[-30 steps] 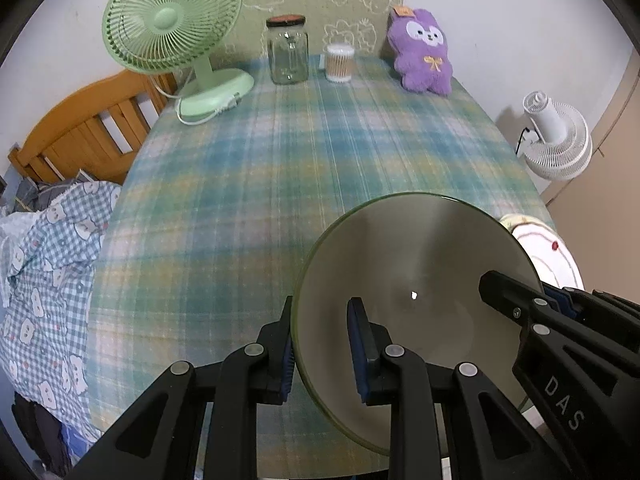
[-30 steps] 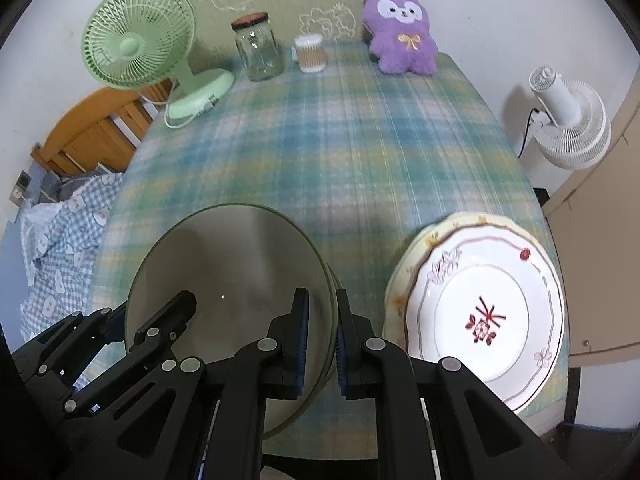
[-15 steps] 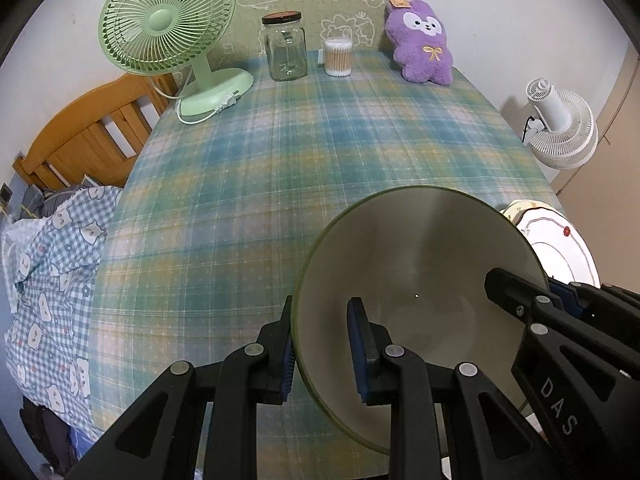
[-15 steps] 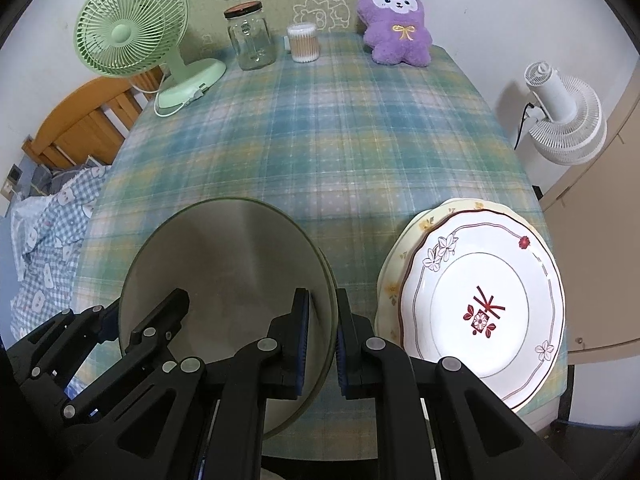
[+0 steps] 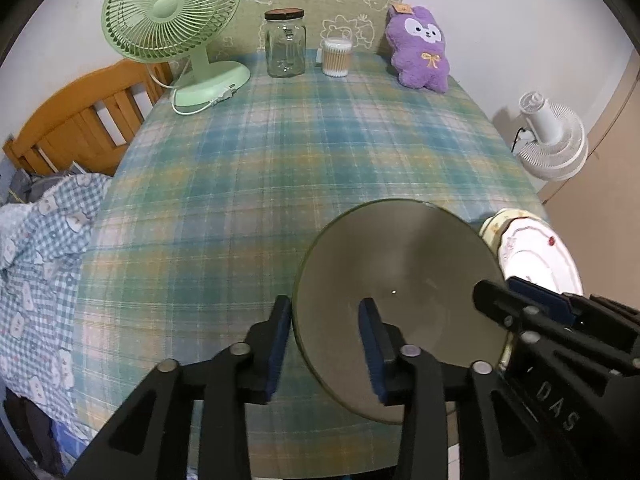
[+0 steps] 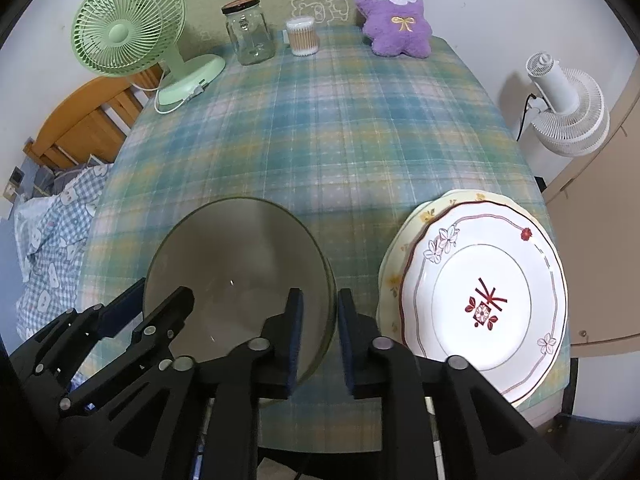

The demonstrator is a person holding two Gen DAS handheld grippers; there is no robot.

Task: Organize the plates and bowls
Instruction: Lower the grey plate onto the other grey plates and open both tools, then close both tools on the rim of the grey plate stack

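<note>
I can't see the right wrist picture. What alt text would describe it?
Two black claws straddle opposite edges of a grey-green bowl on a plaid tablecloth, the right claw just opening off its rim. Stacked floral plates sit beside it; a green fan, jar and purple plush stand behind.

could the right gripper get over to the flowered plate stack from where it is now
Probably yes. The right gripper has just opened; its pads no longer press the glass bowl rim between them. The flowered plate stack lies right beside it on the tablecloth, with nothing between.
</note>
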